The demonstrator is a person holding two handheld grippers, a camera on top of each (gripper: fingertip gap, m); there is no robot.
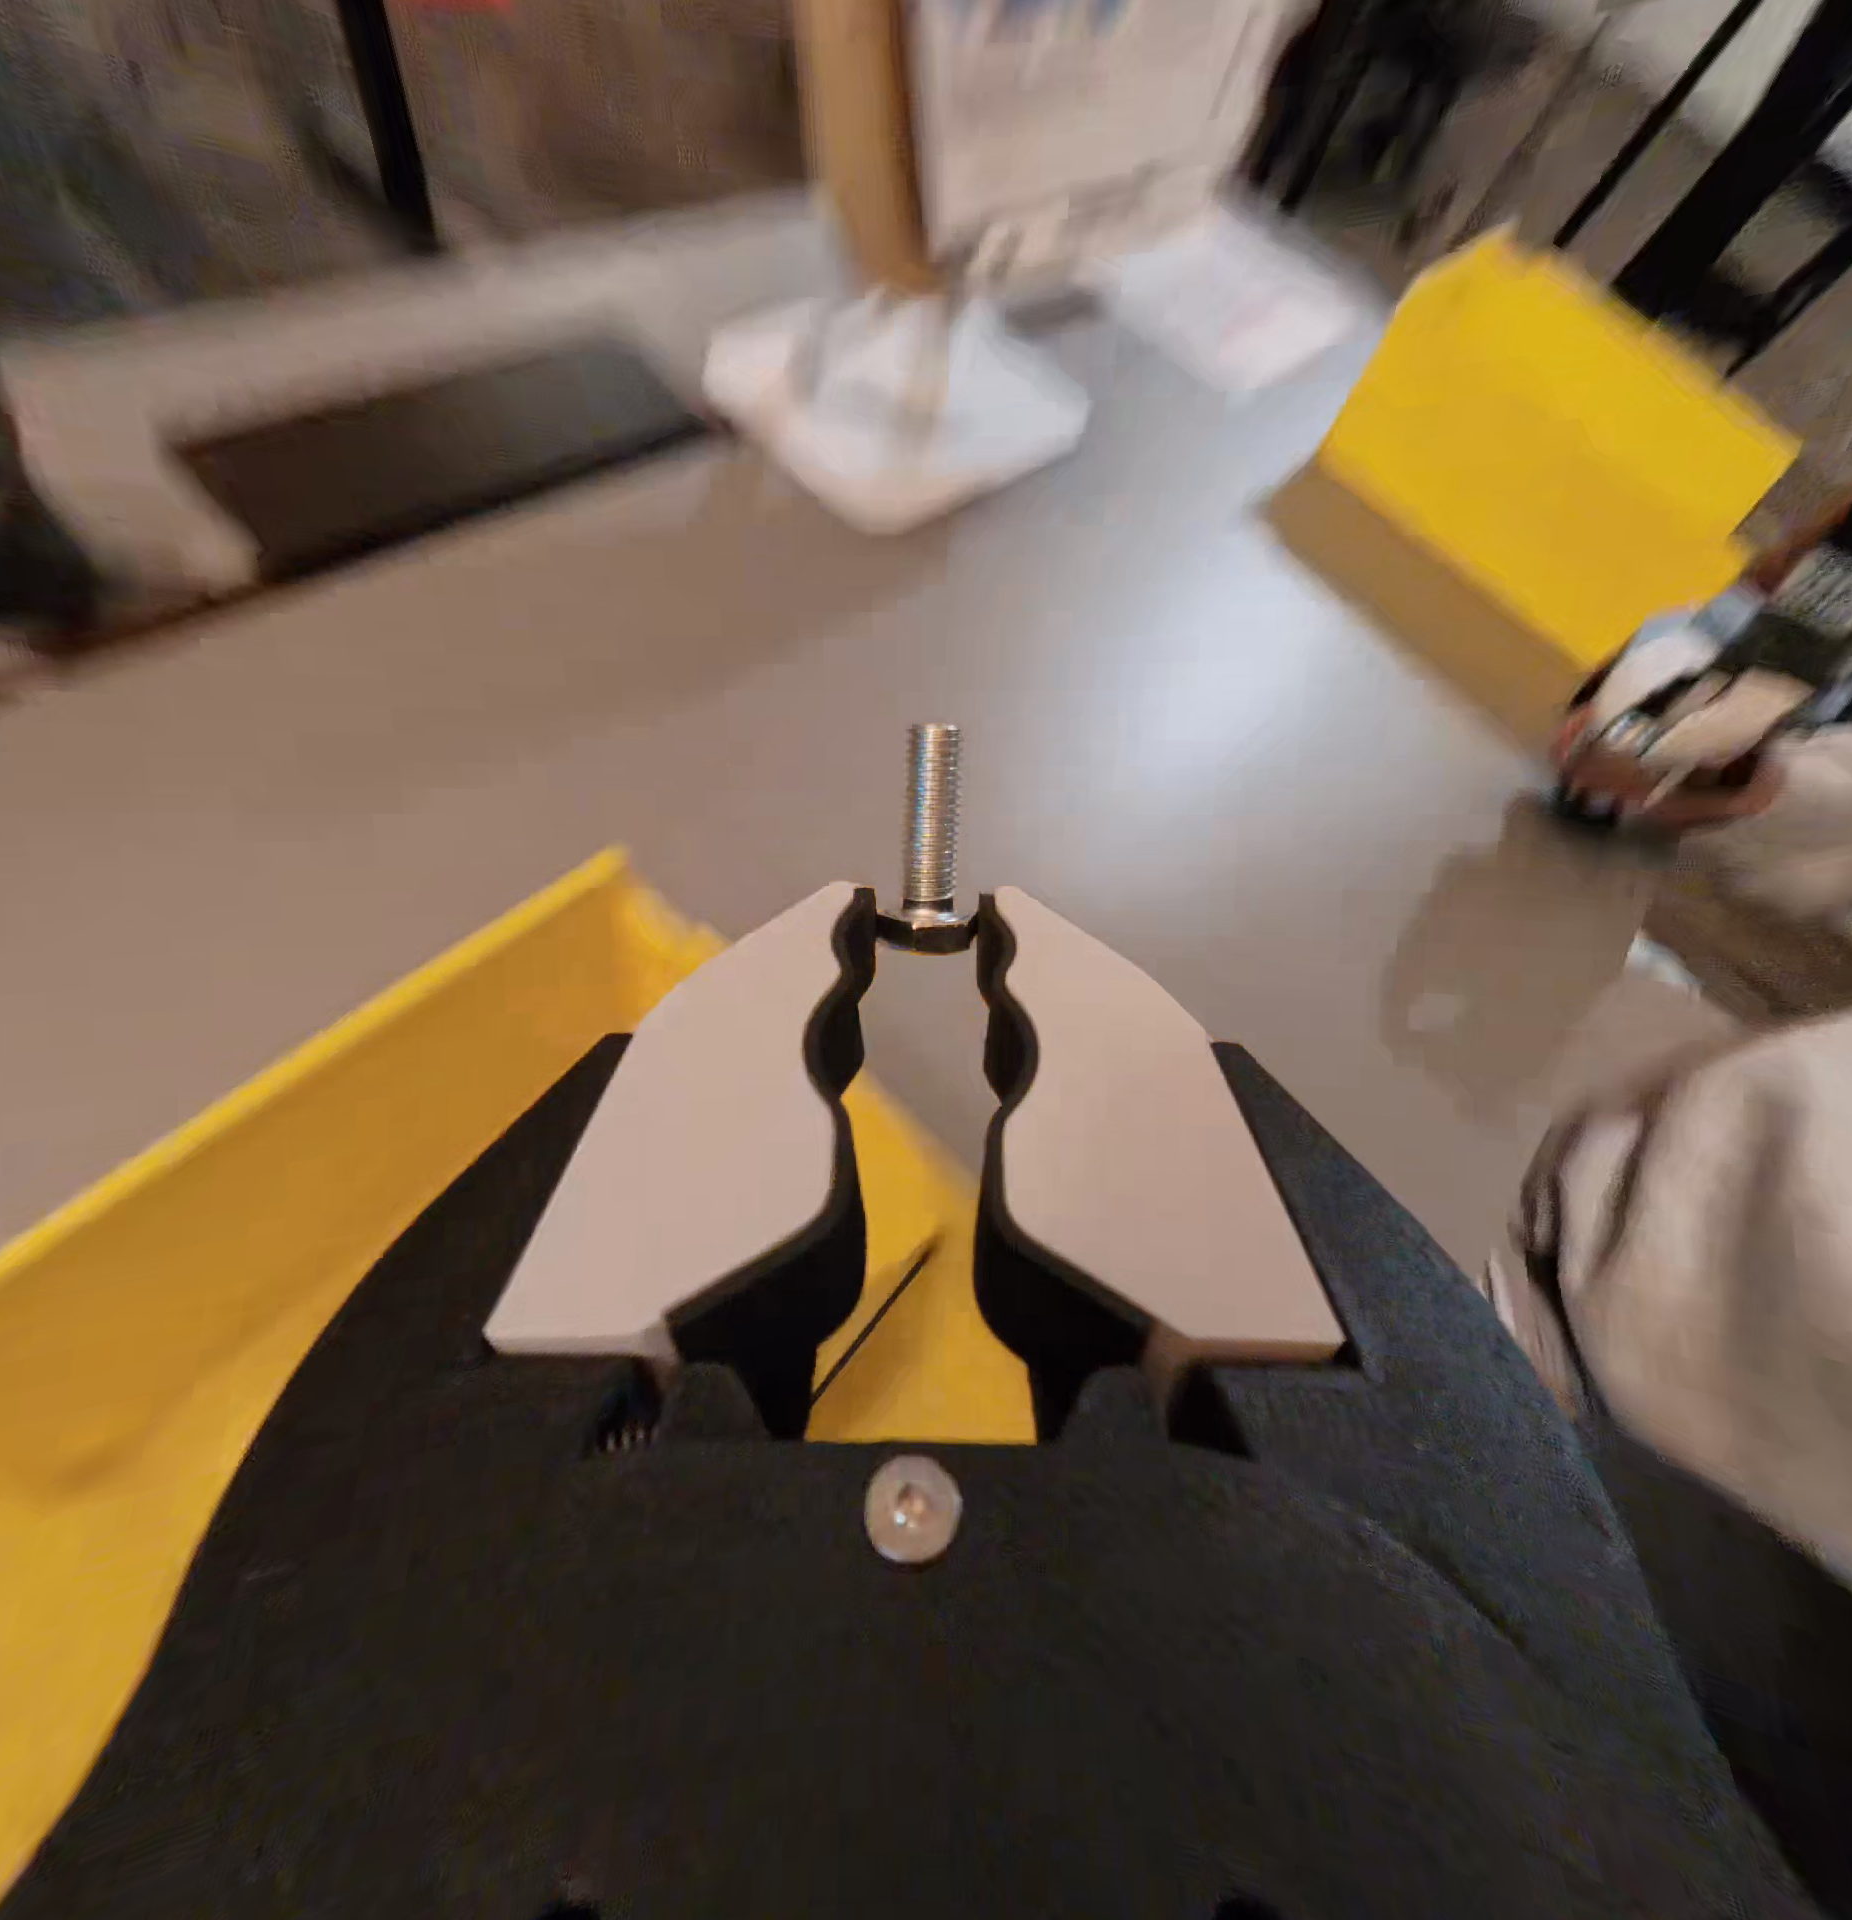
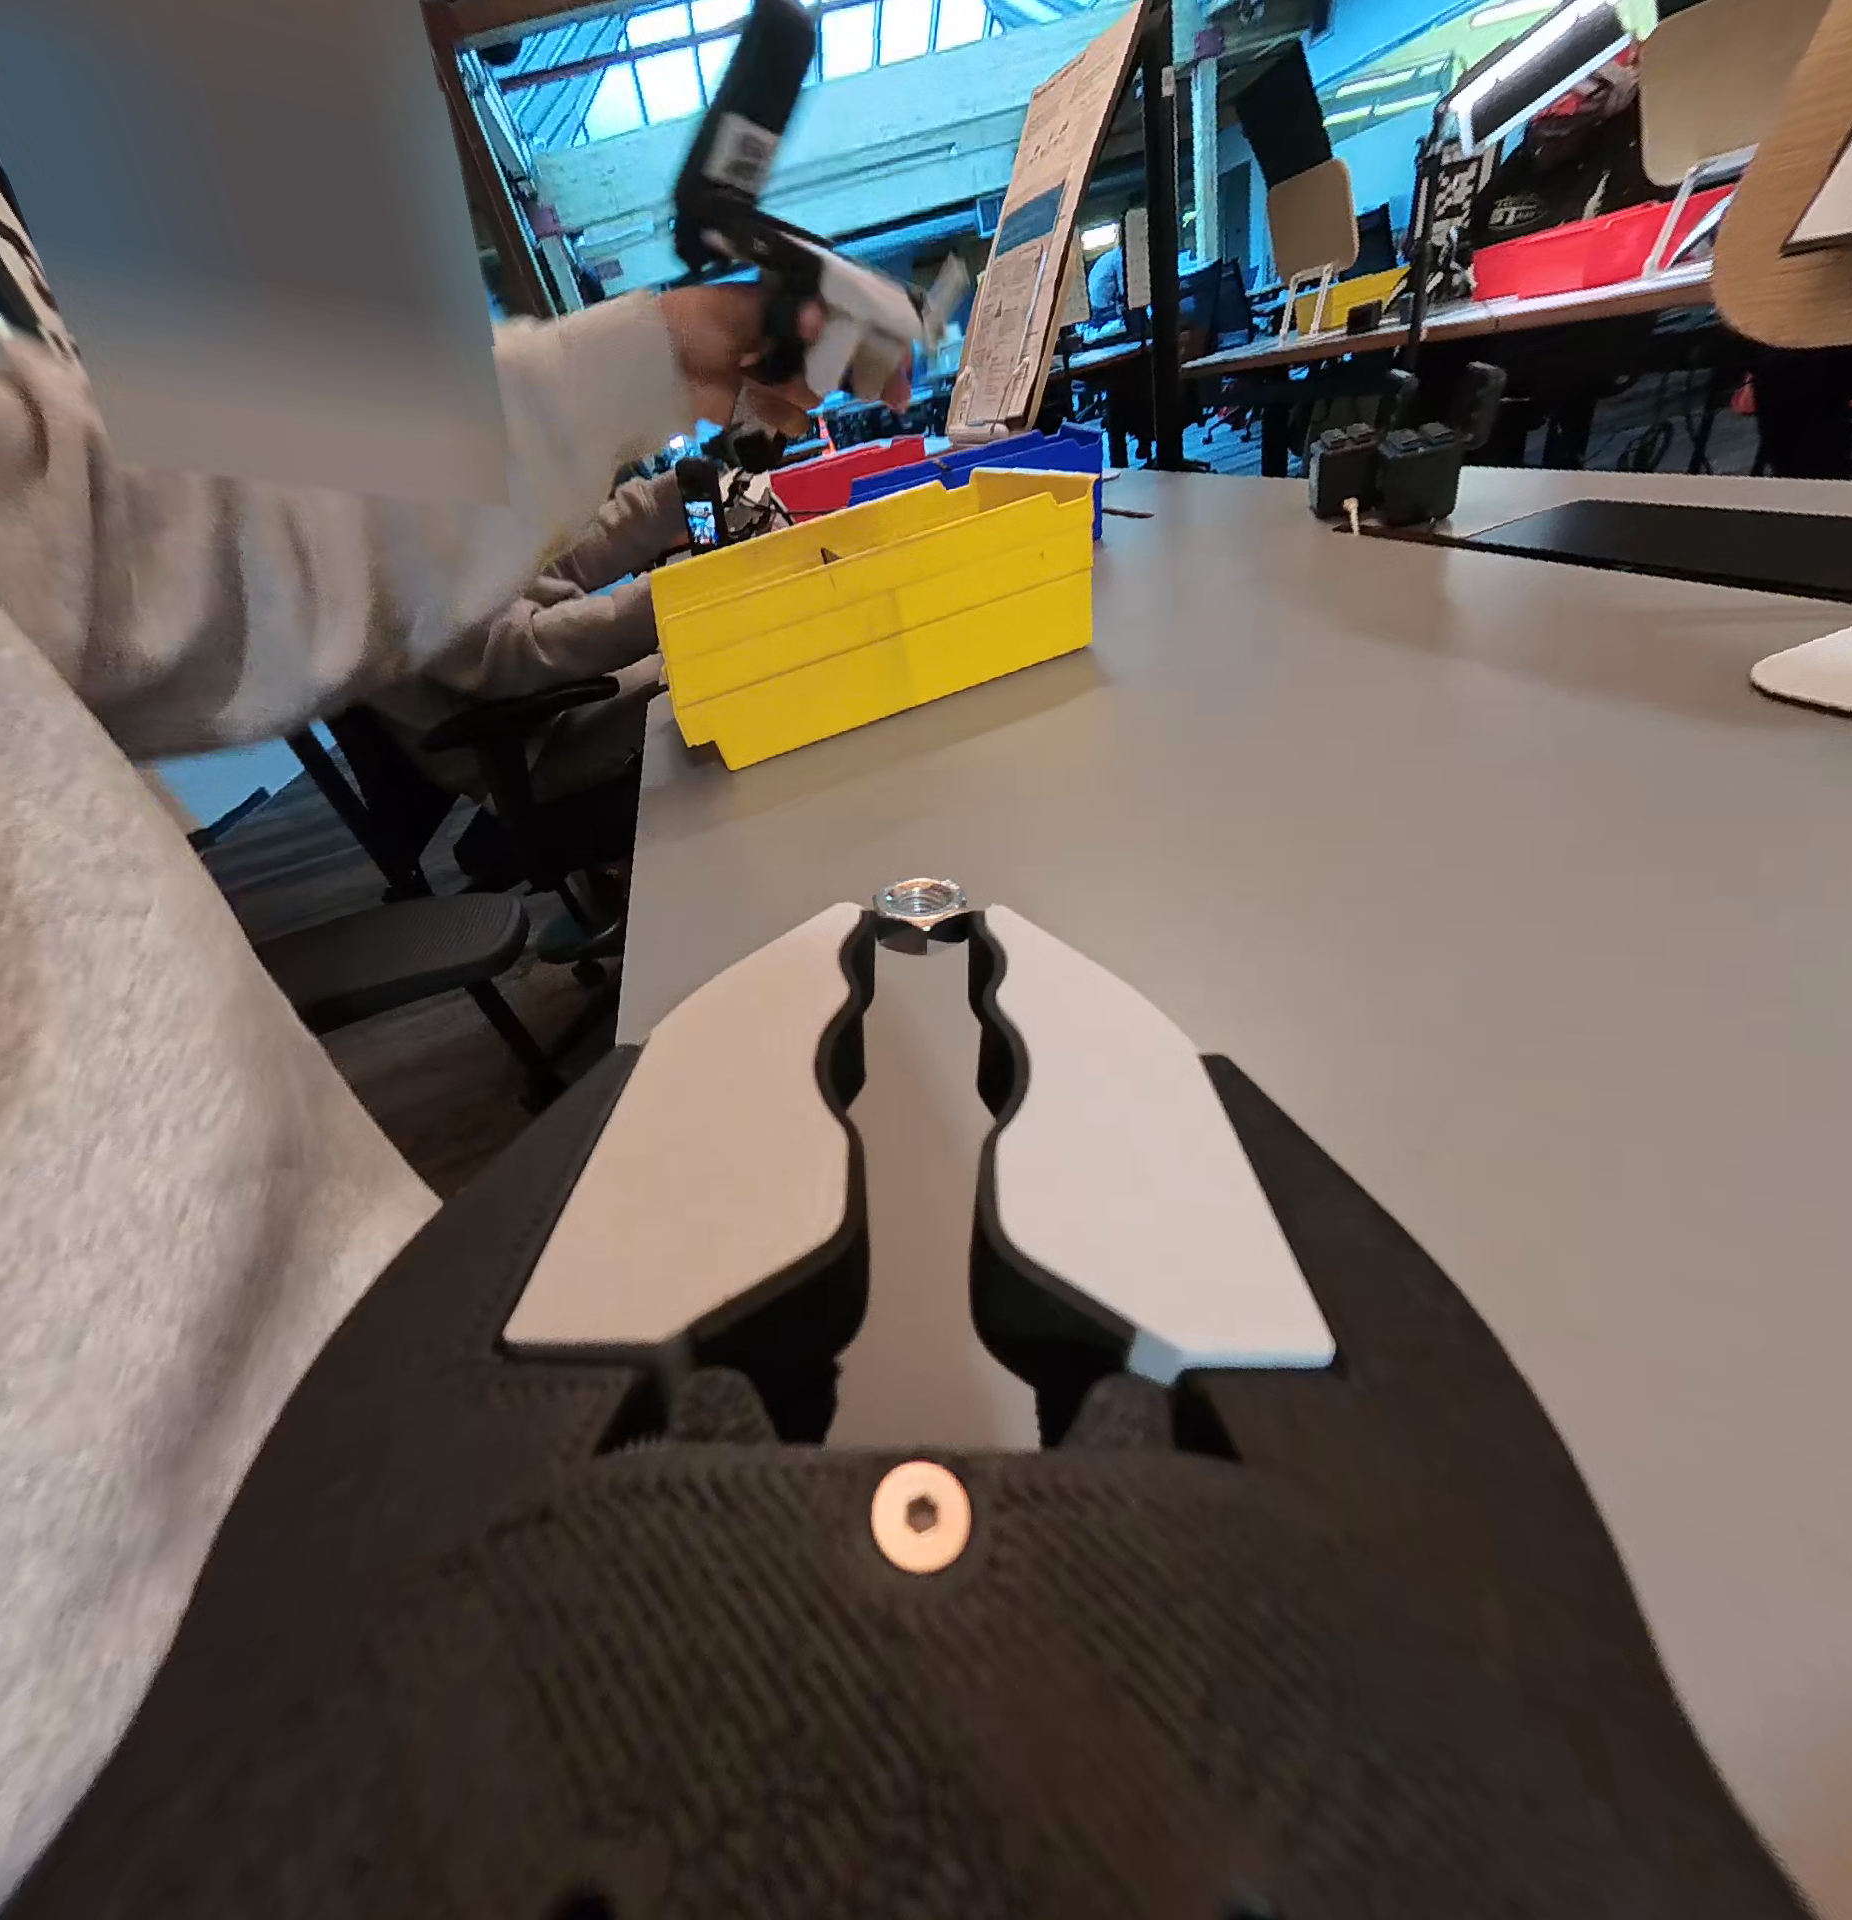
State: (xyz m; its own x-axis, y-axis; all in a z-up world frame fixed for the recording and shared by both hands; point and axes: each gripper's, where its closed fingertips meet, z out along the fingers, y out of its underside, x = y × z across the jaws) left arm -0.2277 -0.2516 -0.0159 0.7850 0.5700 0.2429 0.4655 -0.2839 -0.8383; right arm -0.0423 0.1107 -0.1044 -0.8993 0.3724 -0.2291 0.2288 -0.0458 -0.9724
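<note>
My left gripper [image 1: 927,920] is shut on the hex head of a silver bolt [image 1: 932,810], whose threaded shaft points straight out past the fingertips, above a grey table [image 1: 589,748]. A yellow bin [image 1: 278,1195] lies just below and left of it. My right gripper [image 2: 920,925] is shut on a silver hex nut [image 2: 919,912] at its fingertips, its threaded hole facing up, above the table [image 2: 1317,883]. In the left wrist view the right gripper [image 1: 1670,717] shows blurred at the right edge. In the right wrist view the left gripper [image 2: 849,322] is raised above a yellow bin [image 2: 880,613].
A second yellow bin [image 1: 1524,457] stands at the right in the left wrist view. A white stand base [image 1: 901,416] and a dark flat panel [image 1: 434,457] lie farther back. Blue [image 2: 1015,457] and red [image 2: 849,473] bins sit behind the yellow one. A grey sleeve [image 2: 174,935] fills the left.
</note>
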